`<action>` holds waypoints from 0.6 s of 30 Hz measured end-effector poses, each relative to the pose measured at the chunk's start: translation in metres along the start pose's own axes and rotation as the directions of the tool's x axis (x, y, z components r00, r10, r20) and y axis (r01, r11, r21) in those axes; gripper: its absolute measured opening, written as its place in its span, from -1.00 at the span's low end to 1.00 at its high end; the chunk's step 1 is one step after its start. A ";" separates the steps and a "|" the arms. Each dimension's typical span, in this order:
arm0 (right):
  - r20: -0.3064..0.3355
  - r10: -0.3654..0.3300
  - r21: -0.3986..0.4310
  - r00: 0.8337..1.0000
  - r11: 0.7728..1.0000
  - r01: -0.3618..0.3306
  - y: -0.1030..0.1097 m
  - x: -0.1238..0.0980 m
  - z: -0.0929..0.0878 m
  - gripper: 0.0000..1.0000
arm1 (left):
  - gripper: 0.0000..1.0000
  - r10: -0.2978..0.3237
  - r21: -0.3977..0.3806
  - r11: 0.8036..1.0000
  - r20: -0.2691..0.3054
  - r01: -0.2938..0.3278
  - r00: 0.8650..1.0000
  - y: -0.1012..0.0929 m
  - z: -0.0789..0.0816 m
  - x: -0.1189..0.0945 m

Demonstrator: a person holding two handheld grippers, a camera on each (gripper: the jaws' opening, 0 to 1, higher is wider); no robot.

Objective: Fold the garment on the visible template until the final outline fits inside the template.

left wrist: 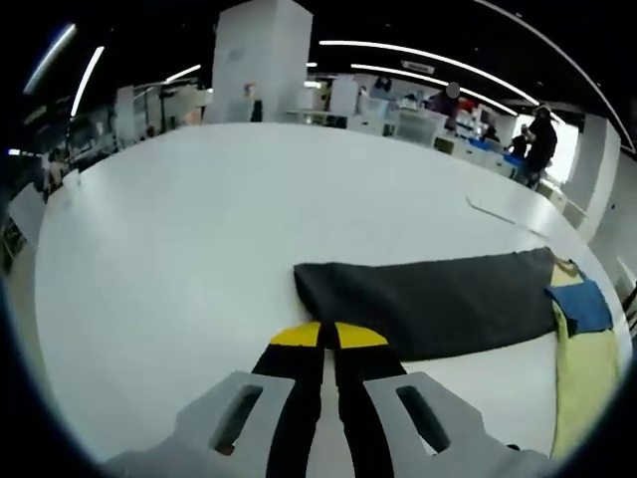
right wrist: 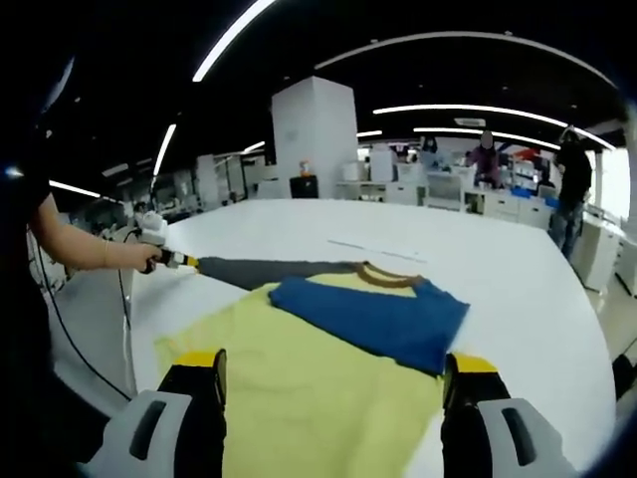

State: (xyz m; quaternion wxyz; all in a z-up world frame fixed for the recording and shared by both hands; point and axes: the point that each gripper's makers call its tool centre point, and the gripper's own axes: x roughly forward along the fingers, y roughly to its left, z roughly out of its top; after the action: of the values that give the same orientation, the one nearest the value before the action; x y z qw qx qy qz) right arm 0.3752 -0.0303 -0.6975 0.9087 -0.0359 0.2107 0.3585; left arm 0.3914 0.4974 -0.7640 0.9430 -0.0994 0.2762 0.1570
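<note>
A broad white surface (right wrist: pixel 557 299) carries a multicoloured garment (right wrist: pixel 328 378) in a large, strip-lit workroom. In the right gripper view the garment spreads from the centre down toward 6 o'clock: a yellow body (right wrist: pixel 299 398), a blue sleeve (right wrist: pixel 373 319) folded across it toward 3 o'clock, and a dark grey sleeve (right wrist: pixel 269 269) stretched out toward 9 o'clock. A brown collar (right wrist: pixel 388 276) sits at the top of the yellow panel.

In the left gripper view the same grey sleeve (left wrist: pixel 428 299) lies flat across the surface (left wrist: pixel 199 249) from the centre toward 3 o'clock, with the blue (left wrist: pixel 580 304) and yellow (left wrist: pixel 587 378) parts at the far 3 to 4 o'clock edge.

The left tool (left wrist: pixel 328 337) rises from 6 o'clock in its own view, its yellow-tipped jaws pressed together at the sleeve's cuff end; whether cloth is pinched between them cannot be told from that view. In the right gripper view this left tool (right wrist: pixel 171 259) appears at 9 o'clock, held in a person's hand (right wrist: pixel 134 257), its tip meeting the end of the grey sleeve.

The right tool (right wrist: pixel 333 366) stands wide apart, released, its two yellow-tipped jaws at 7 and 5 o'clock, hovering over the yellow body with nothing between them.

A white pillar (right wrist: pixel 314 139) stands beyond the surface at 12 o'clock. Two people (right wrist: pixel 572 189) stand among benches at 2 o'clock. No container can be made out on the surface.
</note>
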 end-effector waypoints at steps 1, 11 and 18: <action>-0.001 0.000 0.004 1.000 1.000 0.000 0.001 0.000 0.000 0.81 | -0.99 -0.012 -0.015 1.000 0.008 0.013 1.000 -0.002 0.002 0.000; -0.005 0.011 0.014 1.000 1.000 -0.011 0.006 -0.004 -0.003 0.94 | -0.99 -0.112 -0.076 0.990 0.080 0.118 0.990 -0.032 0.022 -0.012; -0.013 0.029 0.008 0.999 1.000 -0.029 0.010 -0.005 -0.007 0.98 | -0.99 -0.170 -0.063 0.982 0.110 0.177 0.979 -0.056 0.032 -0.022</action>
State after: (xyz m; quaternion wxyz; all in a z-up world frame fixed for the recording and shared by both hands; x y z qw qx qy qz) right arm 0.3630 -0.0276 -0.7013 0.9021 -0.0314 0.2184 0.3707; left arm 0.4096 0.4490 -0.7195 0.9620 -0.1490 0.2110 0.0889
